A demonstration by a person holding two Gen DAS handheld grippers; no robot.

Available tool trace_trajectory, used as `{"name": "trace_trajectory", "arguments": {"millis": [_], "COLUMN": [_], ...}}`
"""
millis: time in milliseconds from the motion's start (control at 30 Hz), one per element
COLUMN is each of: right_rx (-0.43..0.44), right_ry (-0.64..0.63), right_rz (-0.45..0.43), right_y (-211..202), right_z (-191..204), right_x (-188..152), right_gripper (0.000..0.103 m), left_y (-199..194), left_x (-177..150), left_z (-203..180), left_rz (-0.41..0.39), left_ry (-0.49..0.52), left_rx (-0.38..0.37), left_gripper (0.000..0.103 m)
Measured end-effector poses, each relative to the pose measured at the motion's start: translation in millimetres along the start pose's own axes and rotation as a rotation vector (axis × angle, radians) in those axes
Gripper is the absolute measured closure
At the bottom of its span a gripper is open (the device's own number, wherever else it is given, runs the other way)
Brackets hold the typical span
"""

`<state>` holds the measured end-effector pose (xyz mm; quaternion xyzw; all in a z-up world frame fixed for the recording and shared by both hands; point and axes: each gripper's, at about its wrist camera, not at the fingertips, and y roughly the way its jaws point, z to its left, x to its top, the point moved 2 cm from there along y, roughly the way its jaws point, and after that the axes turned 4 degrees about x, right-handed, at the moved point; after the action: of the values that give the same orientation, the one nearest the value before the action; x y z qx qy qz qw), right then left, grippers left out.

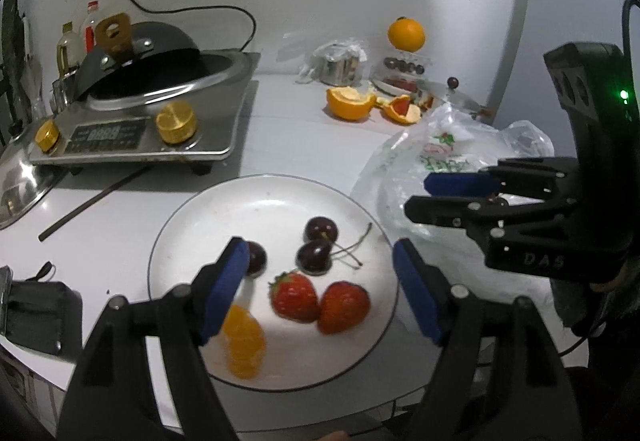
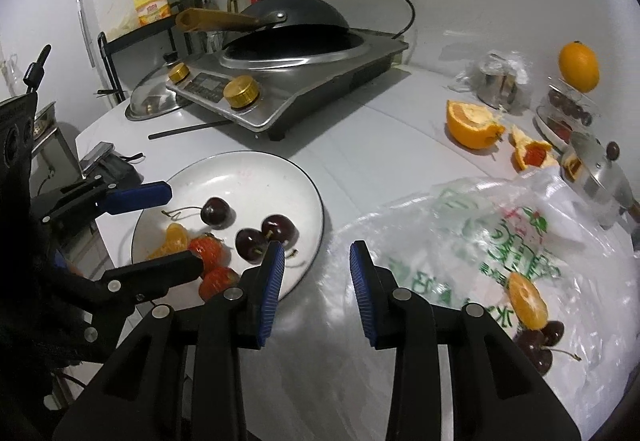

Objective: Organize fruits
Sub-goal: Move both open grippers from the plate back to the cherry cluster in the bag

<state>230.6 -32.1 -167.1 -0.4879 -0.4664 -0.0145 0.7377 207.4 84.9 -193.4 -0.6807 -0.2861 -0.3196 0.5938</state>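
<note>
1. The white plate [image 1: 276,201] sits near the front edge of the surface [image 1: 304,129] and holds three cherries [image 1: 314,256], two strawberries [image 1: 344,307] and an orange segment [image 1: 243,341].
2. The left claw [image 1: 320,289] hangs over the plate with its jaws wide apart and nothing between the pads; the fruit lies below them.
3. The right claw [image 2: 316,289] is partly open and empty, over the bare surface between the plate's rim and the plastic bag [image 2: 500,241].
4. On the bag, toward the surface's right front, lie another orange segment [image 2: 527,301] and dark cherries [image 2: 538,347].
5. Farther back, orange peel [image 2: 472,125] lies on the surface and a whole orange [image 2: 579,67] tops a clear container.
6. An induction cooker with a wok [image 2: 288,69] stands at the back left.
</note>
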Motion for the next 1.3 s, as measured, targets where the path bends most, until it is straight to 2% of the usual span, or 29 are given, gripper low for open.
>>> {"name": "trace_trajectory", "arguments": {"millis": [867,1300], "right_rx": [-0.046,-0.07], "right_ry": [0.102,0.16], "right_rz": [-0.057,-0.081], "right_y": [-56.6,-76.1], "right_z": [-61.7,-98.8], "right_x": [-49.5,-72.2], "right_gripper": [0.067,0.067], "left_y": [-1.5,10.4], "left_x": [7.9,12.6], "left_z": [-79.8,-117.4], "left_rz": [0.016,0.041], "left_ry": [0.093,0.144], "left_rx": [-0.005,-0.016], "left_gripper": [0.027,0.027]}}
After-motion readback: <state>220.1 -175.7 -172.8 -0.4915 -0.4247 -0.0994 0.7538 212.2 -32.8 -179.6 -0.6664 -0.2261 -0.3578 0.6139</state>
